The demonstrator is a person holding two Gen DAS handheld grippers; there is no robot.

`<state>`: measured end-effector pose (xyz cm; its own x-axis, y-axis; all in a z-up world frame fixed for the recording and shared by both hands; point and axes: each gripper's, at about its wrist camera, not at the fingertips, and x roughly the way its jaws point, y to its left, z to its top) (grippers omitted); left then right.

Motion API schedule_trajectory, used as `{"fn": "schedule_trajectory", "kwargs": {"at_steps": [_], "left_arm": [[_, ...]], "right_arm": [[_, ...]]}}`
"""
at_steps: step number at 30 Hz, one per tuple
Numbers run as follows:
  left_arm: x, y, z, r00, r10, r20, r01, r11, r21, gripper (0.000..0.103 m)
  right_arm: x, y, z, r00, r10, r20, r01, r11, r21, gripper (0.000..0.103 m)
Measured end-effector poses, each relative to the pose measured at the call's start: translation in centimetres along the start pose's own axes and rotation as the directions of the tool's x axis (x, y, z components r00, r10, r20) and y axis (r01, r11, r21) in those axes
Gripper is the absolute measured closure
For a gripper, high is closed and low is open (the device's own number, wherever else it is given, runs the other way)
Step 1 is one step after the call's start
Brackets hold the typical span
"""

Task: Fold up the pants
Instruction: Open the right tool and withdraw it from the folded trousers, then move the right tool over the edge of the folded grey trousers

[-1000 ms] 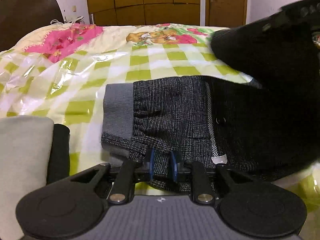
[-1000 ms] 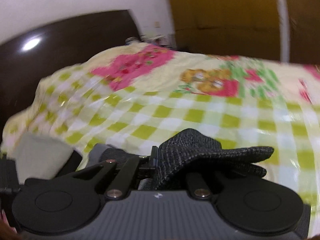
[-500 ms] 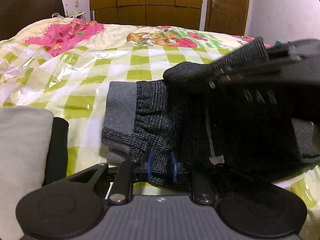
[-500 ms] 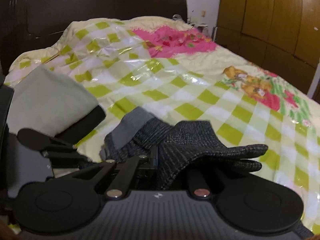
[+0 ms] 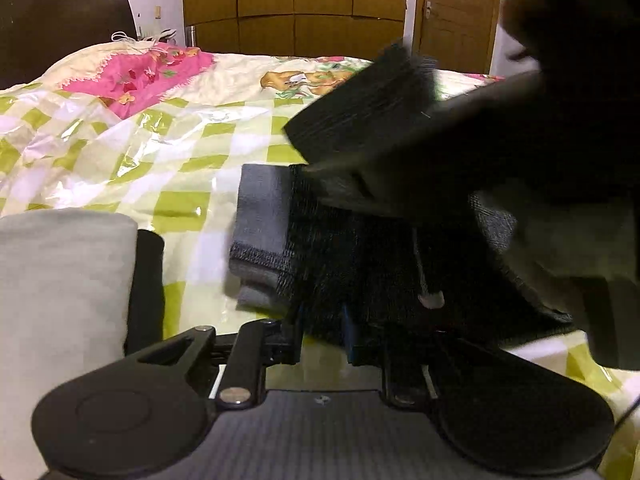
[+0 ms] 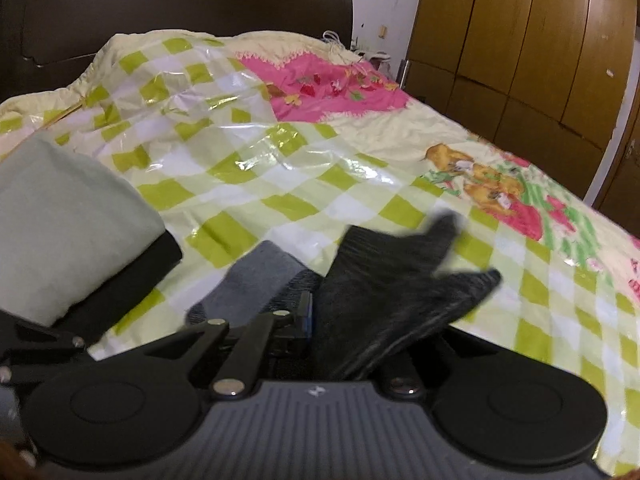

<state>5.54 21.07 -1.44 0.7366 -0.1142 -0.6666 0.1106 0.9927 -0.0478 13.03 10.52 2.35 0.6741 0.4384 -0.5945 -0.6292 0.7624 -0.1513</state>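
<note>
Since the dark grey-and-black woven pants (image 5: 320,252) already lie bunched in a compact stack near the front edge of the bed w/ the glossy green-and-white checked cover (image 5: 172,160), the fold looks mostly done, maybe 1 last fold in progress. The right gripper (image 6: 316,316) carries a loose end of the pants cloth over the stack; its fingers are clamped on that cloth, which flares out past them. Left to do, as I judge it: lay that end down flat, let go, tidy the stack.

The left gripper (image 5: 322,320) sits low at the near edge of the stack, blue pads either side of the hem w/ a gap between them. Cloth seems to run into that gap, but whether it's pinched or just resting there I can't tell; blur doesn't help.

Hard to read:
- Right side of the left wrist view is swallowed by a big dark blurred mass, prob. the other gripper + hanging cloth, so most of the stack's right half is hidden.
- Lifted cloth is motion-blurred in both views; edges vague.
- Right gripper's far finger is covered by cloth.
- Light grey folded cloth on a black item (image 6: 60,232) at left is cut off by the frame.
- Small pale tag (image 5: 432,300) on the pants, unreadable.
</note>
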Motion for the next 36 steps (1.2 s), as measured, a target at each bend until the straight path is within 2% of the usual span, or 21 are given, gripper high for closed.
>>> {"fn": "schedule_trajectory", "kwargs": {"at_steps": [3,6,9,12,16,18,22,25,29,31,32,34,36], "left_arm": [[-0.8,0.3,-0.4,1.000,0.002,-0.009,-0.002,1.000,-0.001,0.068],[-1.4,0.7,-0.6,1.000,0.000,-0.008,0.000,1.000,-0.017,0.068],[-1.6,1.1,-0.4,1.000,-0.009,0.007,0.010,0.999,-0.045,0.068],[-1.6,1.2,-0.1,1.000,0.009,0.028,-0.008,0.999,-0.051,0.067],[-1.4,0.7,0.9,0.997,0.002,0.075,0.002,0.999,-0.046,0.067],[-0.8,-0.3,1.7,0.995,-0.002,0.095,0.003,1.000,-0.006,0.067],[1.2,-2.3,3.6,0.996,-0.022,0.092,0.016,0.998,0.065,0.067],[2.4,-3.3,4.7,0.995,-0.034,0.090,0.024,0.994,0.107,0.066],[3.9,-4.2,5.4,0.996,-0.043,0.082,0.030,0.989,0.143,0.065],[4.6,-4.5,5.5,0.997,-0.039,0.073,0.027,0.986,0.162,0.064],[4.7,-4.6,5.4,0.997,-0.036,0.069,0.024,0.986,0.167,0.064],[5.1,-4.7,5.5,0.997,-0.035,0.066,0.023,0.985,0.172,0.064],[5.4,-4.7,5.6,0.997,-0.033,0.067,0.021,0.984,0.179,0.064]], "right_arm": [[-0.2,0.5,0.6,0.998,0.058,0.016,-0.058,0.998,0.039,0.079],[-1.3,0.4,1.3,0.987,0.151,0.062,-0.155,0.985,0.078,0.076],[-3.5,-2.1,1.5,0.977,0.181,0.110,-0.195,0.972,0.133,0.072],[-5.6,-6.9,0.7,0.986,0.111,0.121,-0.133,0.973,0.188,0.065],[-7.2,-15.7,-2.8,0.998,-0.054,0.032,0.044,0.962,0.268,0.065],[-7.0,-19.6,-4.4,0.997,-0.071,-0.024,0.075,0.943,0.324,0.063],[-5.1,-25.3,-6.5,0.996,0.071,-0.060,-0.033,0.876,0.481,0.063],[-3.0,-27.0,-7.0,0.984,0.152,-0.095,-0.088,0.869,0.486,0.063],[-1.0,-27.9,-7.9,0.941,0.305,-0.147,-0.197,0.845,0.497,0.063],[-0.1,-27.5,-8.2,0.918,0.357,-0.171,-0.239,0.844,0.479,0.063],[0.3,-27.3,-8.3,0.909,0.373,-0.188,-0.250,0.846,0.471,0.065],[0.7,-26.9,-8.5,0.894,0.393,-0.213,-0.265,0.850,0.455,0.087],[0.8,-26.6,-8.3,0.892,0.390,-0.226,-0.259,0.854,0.451,0.095]]}}
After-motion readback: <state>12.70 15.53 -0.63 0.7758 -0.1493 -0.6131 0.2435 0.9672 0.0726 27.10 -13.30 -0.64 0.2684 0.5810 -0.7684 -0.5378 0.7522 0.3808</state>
